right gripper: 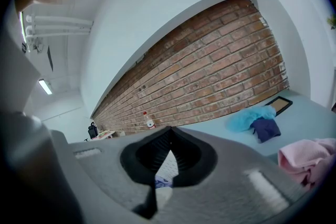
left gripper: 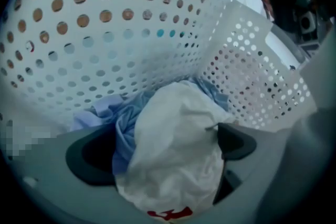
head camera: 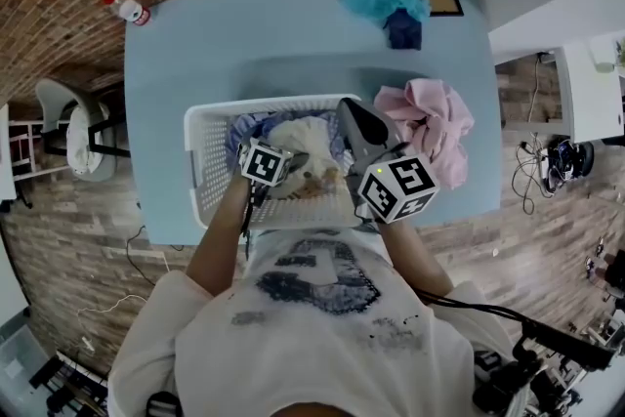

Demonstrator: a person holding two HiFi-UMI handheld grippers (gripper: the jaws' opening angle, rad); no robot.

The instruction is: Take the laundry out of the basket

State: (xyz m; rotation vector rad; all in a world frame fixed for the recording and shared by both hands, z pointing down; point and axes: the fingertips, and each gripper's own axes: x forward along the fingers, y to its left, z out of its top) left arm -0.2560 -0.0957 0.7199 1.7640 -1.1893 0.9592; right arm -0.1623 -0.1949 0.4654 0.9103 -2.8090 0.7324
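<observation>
Our left gripper (left gripper: 164, 147) squeezes a white garment (left gripper: 178, 113), with blue fabric (left gripper: 123, 123) beside it, inside the perforated white laundry basket (left gripper: 105, 34). Our right gripper (right gripper: 169, 134) hovers closed and empty over the basket's right end. Beyond, pink clothing (head camera: 430, 124) lies on the blue table (head camera: 244, 44).

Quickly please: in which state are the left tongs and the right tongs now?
Left tongs: closed on the white garment, inside the basket.
Right tongs: closed, holding nothing.
</observation>
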